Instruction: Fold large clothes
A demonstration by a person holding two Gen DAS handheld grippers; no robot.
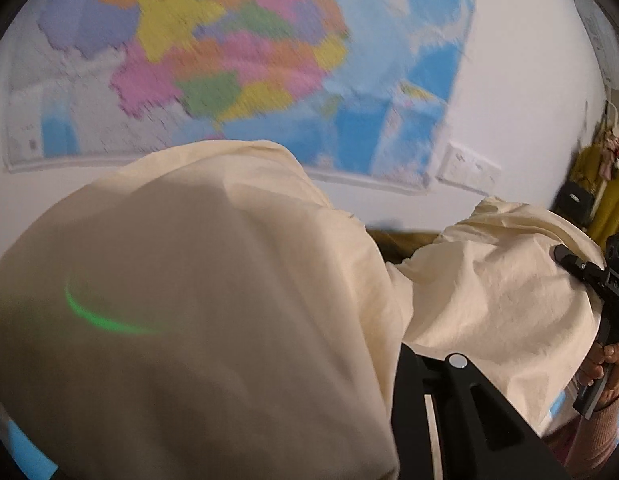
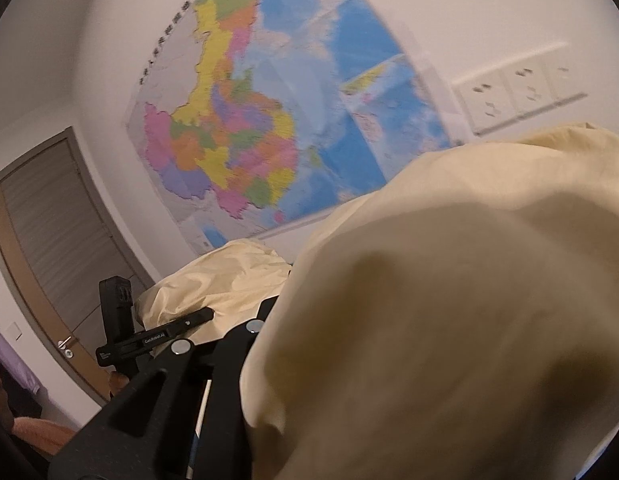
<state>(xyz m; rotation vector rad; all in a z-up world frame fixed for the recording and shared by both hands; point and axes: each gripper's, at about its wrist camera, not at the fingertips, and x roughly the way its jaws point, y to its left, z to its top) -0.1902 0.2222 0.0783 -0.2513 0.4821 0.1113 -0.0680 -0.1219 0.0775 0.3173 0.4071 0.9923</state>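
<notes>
Cream cotton garment [image 1: 213,288] is draping over the left gripper's black frame [image 1: 461,408], with a colourful wall map [image 1: 237,60] hanging far behind.

Colours and patterns: garment, wall, fittings

Cream garment [image 1: 197,280], plain, unpatterned, a green light arc at 8 o'clock in the left view; wall map [image 2: 245,128] in patchwork yellow, pink, orange, green, purple, with blue sea; white wall [image 1: 529,60]; white socket panel [image 2: 517,92]; black left gripper [image 2: 165,332] and right gripper [image 1: 589,276]; grey-framed door [image 2: 49,232]; mustard cloth [image 1: 609,200] at 3 o'clock.

both jaws under cream cloth [image 1: 197,280]
</notes>
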